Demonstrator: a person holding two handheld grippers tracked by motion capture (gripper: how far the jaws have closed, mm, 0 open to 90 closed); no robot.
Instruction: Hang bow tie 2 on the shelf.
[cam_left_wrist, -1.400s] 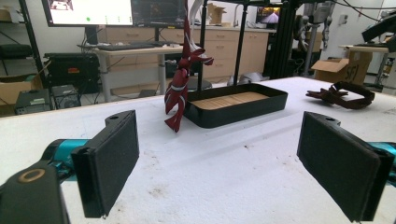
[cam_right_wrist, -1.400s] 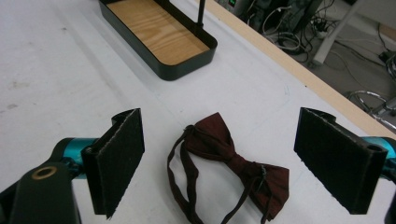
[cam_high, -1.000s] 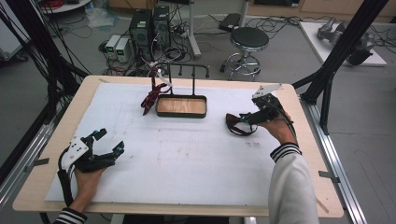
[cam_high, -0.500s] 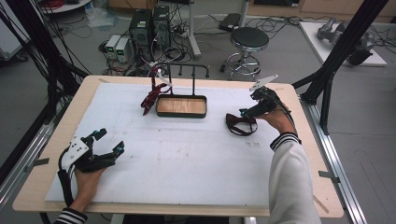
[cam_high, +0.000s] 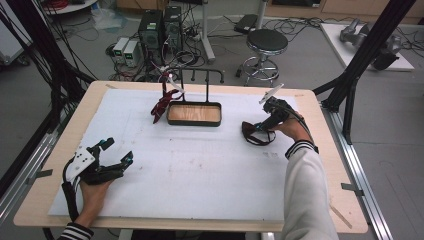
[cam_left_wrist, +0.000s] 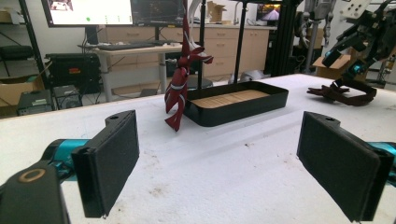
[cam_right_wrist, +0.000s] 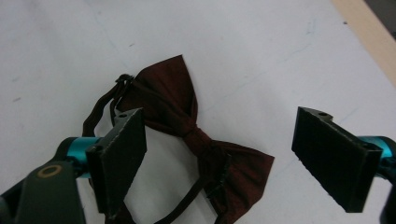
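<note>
Bow tie (cam_right_wrist: 191, 135): dark maroon, pinched fabric

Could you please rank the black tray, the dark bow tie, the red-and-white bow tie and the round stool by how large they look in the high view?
1. black tray
2. round stool, though it stands farther off, so unsure
3. dark bow tie and red-and-white bow tie look alike
</note>
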